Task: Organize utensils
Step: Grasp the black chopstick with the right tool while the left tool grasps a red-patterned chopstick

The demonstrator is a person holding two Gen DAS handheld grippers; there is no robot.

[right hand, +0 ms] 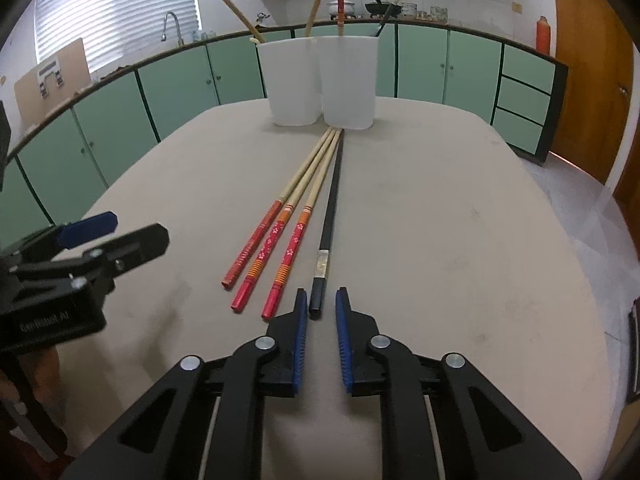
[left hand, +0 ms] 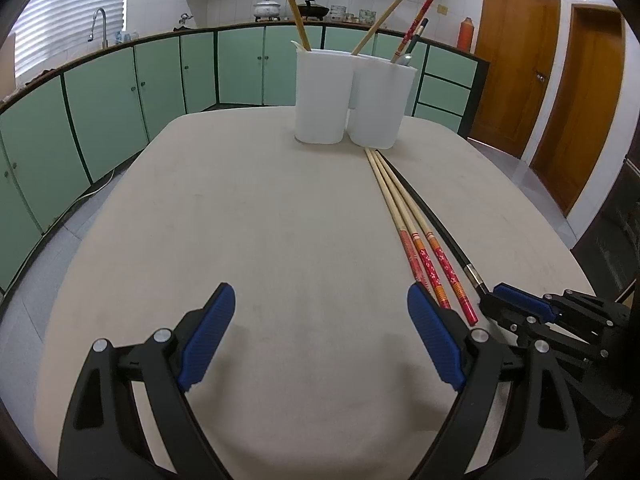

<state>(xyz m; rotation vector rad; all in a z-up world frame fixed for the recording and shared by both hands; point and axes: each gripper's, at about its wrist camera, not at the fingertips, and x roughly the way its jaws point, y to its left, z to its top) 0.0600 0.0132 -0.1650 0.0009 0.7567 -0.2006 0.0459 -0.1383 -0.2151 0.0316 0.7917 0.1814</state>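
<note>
Three chopsticks with red patterned handles (right hand: 280, 236) lie side by side on the beige table (right hand: 440, 220), tips toward the white containers (right hand: 294, 80). A black chopstick (right hand: 330, 208) with a silver band lies just right of them. My right gripper (right hand: 321, 292) stands narrowly open, with the black chopstick's near end between its fingertips and a gap at each pad. My left gripper (left hand: 320, 292) is open wide over bare table, left of the red chopsticks (left hand: 424, 256), with nothing between its fingers. The containers (left hand: 320, 96) hold several upright chopsticks.
Green cabinets (left hand: 100, 100) and a counter with a faucet (left hand: 98, 28) curve behind the table. Wooden doors (left hand: 516, 60) stand at the right. The table's rounded edge drops to a tiled floor on both sides. The right gripper (left hand: 520, 304) sits close beside my left one.
</note>
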